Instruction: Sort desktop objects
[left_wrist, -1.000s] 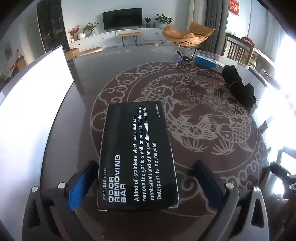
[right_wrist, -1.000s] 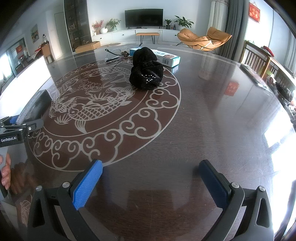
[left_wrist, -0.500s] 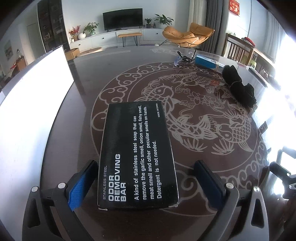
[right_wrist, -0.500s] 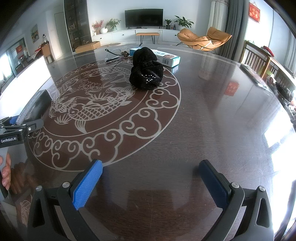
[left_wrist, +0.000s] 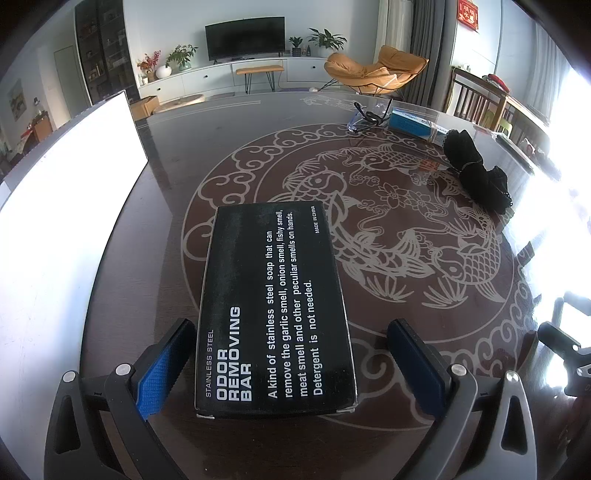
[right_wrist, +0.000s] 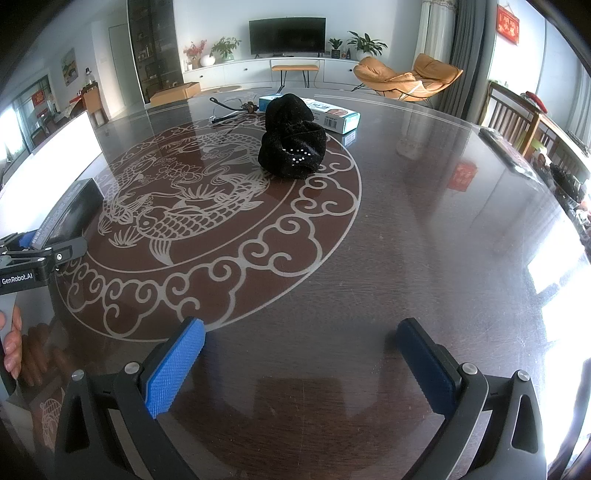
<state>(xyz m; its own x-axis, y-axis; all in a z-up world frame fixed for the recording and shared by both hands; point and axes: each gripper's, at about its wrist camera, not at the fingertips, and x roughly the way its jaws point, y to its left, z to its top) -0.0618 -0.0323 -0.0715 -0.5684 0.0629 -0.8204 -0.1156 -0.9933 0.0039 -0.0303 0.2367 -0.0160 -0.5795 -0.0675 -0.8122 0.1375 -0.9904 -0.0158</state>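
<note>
Left gripper (left_wrist: 286, 360) sits low at six o'clock in its own view, jaws spread wide, and the black box (left_wrist: 275, 306) lies flat on the table (left_wrist: 184, 162) right between them, its near end inside the gap. The blue pad on the nine o'clock side is just beside the box's long edge; whether it touches I cannot tell. The three o'clock pad stands clearly apart. Nothing is gripped yet.

Right gripper (right_wrist: 301, 363) is spread open too, holding nothing, hovering over bare tabletop. From there the black box (right_wrist: 70, 210) shows out at nine o'clock, with the left gripper (right_wrist: 40, 254) at its end.

The step in hand looks like the pick of this box. To do it well: centre the gap first, because closing now would let one pad shove the box sideways on that glossy surface. Push the fingers a little further along the long sides so the pads bite more than the near end, then close evenly and lift level.

Waiting further off: a black cloth bundle (left_wrist: 476, 171) at two o'clock, a blue box (left_wrist: 415, 125) and a tangle of cable (left_wrist: 364, 118) at one o'clock. A white panel (left_wrist: 62, 206) stands at nine to ten o'clock in the left view.
</note>
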